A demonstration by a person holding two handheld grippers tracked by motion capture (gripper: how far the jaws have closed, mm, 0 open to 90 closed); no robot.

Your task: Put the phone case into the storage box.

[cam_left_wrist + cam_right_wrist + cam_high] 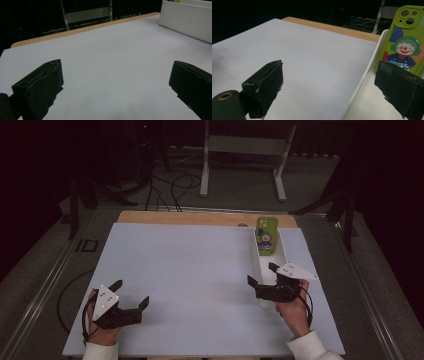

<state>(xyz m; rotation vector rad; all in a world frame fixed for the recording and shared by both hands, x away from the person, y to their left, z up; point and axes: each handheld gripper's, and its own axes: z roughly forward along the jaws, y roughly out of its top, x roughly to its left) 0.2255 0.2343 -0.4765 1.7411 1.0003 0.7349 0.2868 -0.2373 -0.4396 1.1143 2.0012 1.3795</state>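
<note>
A green phone case (pixel 266 236) with a clown picture leans upright at the far end of a long white tray (pixel 255 265) on the right of the table. In the right gripper view the phone case (pixel 405 42) stands just beyond the right jaw. My right gripper (pixel 261 275) is open, straddling the tray's left wall near its front half; one jaw is over the tray and the other over the white sheet. My left gripper (pixel 132 294) rests open at the front left with nothing between its jaws. The left gripper view shows the tray (pixel 185 21) at the upper right.
A white sheet (pixel 190 280) covers most of the wooden tabletop (pixel 200 217), whose far edge shows bare. Beyond the table are a white metal stand (pixel 245 150), cables on the floor and dark stand legs at both sides.
</note>
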